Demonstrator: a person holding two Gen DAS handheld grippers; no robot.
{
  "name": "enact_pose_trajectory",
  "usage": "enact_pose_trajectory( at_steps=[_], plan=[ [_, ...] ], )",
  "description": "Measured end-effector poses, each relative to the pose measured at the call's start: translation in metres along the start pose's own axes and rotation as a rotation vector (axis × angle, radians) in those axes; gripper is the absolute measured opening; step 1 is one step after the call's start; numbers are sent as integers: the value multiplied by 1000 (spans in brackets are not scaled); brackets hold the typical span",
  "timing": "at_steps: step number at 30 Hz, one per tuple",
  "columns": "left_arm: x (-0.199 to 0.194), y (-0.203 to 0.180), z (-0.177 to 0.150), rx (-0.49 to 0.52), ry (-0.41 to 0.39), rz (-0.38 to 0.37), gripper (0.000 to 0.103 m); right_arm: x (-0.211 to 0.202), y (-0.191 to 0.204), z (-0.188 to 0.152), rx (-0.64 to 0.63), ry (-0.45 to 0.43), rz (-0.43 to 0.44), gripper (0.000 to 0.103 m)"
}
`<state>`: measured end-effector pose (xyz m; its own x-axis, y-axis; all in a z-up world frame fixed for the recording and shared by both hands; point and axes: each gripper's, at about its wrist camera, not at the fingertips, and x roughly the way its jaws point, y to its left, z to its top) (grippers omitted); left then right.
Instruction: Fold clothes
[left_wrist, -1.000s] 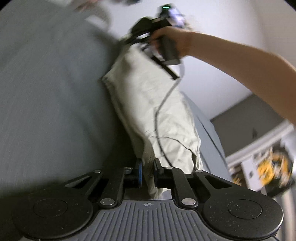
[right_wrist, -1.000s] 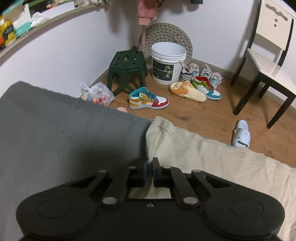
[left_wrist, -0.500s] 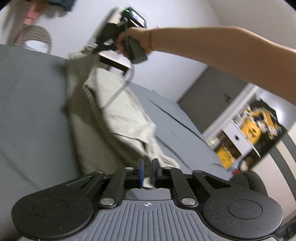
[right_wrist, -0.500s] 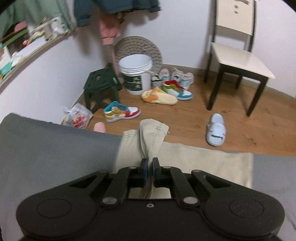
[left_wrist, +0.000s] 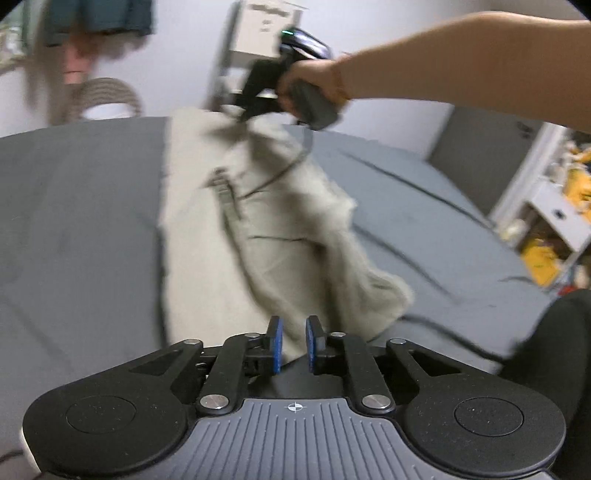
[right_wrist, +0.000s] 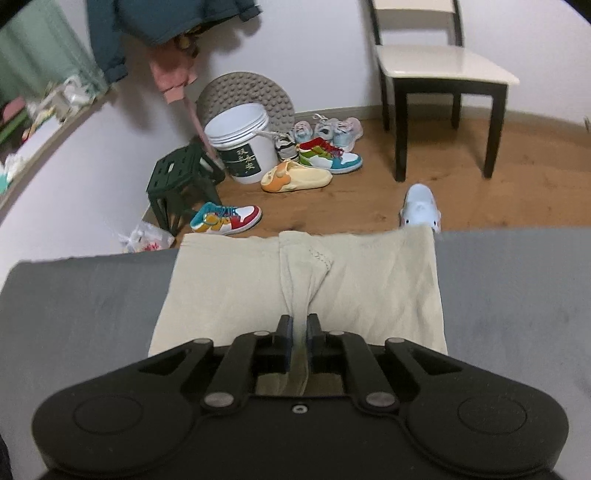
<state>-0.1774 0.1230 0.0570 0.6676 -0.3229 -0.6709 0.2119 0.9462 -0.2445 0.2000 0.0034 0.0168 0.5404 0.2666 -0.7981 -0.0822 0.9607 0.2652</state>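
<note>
The pants (right_wrist: 303, 291) are lying on the bed (right_wrist: 85, 306). The right gripper (right_wrist: 299, 332) is pinching a fold at 12 o'clock. The left gripper (left_wrist: 293, 341) jaws are standing narrowly apart, cloth between them.

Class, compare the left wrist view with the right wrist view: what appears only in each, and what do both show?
Only the left wrist view shows the person's right hand holding the right gripper, and the left gripper with its jaws slightly apart around cloth. Only the right wrist view shows the chair, green stool and the colourful sneaker. Both show the beige garment on the grey bed, and the white bucket, though blurred in the left view.
</note>
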Motion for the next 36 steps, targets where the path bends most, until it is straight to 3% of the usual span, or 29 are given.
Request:
enact_pose_trajectory(
  at_steps=[2, 3, 4, 6, 13, 17, 22, 25, 27, 29, 32, 34, 36],
  plan=[
    [-4, -1, -5, 11, 3, 58, 50, 0, -7, -3, 33, -5, 17, 19],
    [-4, -3, -8, 29, 1, 87, 78, -1, -10, -4, 41, -7, 26, 22],
    [-6, -7, -11, 55, -19, 109, 86, -3, -13, -5, 49, -8, 35, 30],
    [-8, -15, -15, 109, -33, 142, 86, -18, -17, -5, 39, -35, 38, 41],
    [14, -34, -7, 250, 3, 190, 86, -103, -45, -10, 3, -137, 77, 44],
    [-7, -41, -5, 254, -60, 143, 86, -175, -70, -20, 12, -212, 139, 51],
    [-15, -47, -9, 271, -54, 119, 86, -260, -102, -29, 38, -264, 141, 55],
    [-15, -51, -11, 274, -67, 93, 86, -300, -118, -35, 23, -273, 114, 57],
    [-9, -58, -13, 327, -51, 125, 86, -319, -131, -41, 3, -263, 59, 58],
    [-3, -65, -15, 379, -36, 157, 86, -323, -143, -46, -7, -230, -12, 61],
    [7, -76, -17, 439, -23, 202, 86, -298, -150, -58, -39, -136, -98, 61],
    [14, -81, -16, 449, -13, 234, 85, -271, -151, -71, -42, -86, -87, 61],
    [17, -83, -14, 463, -17, 256, 85, -239, -148, -84, -23, -60, -6, 60]
  ],
)
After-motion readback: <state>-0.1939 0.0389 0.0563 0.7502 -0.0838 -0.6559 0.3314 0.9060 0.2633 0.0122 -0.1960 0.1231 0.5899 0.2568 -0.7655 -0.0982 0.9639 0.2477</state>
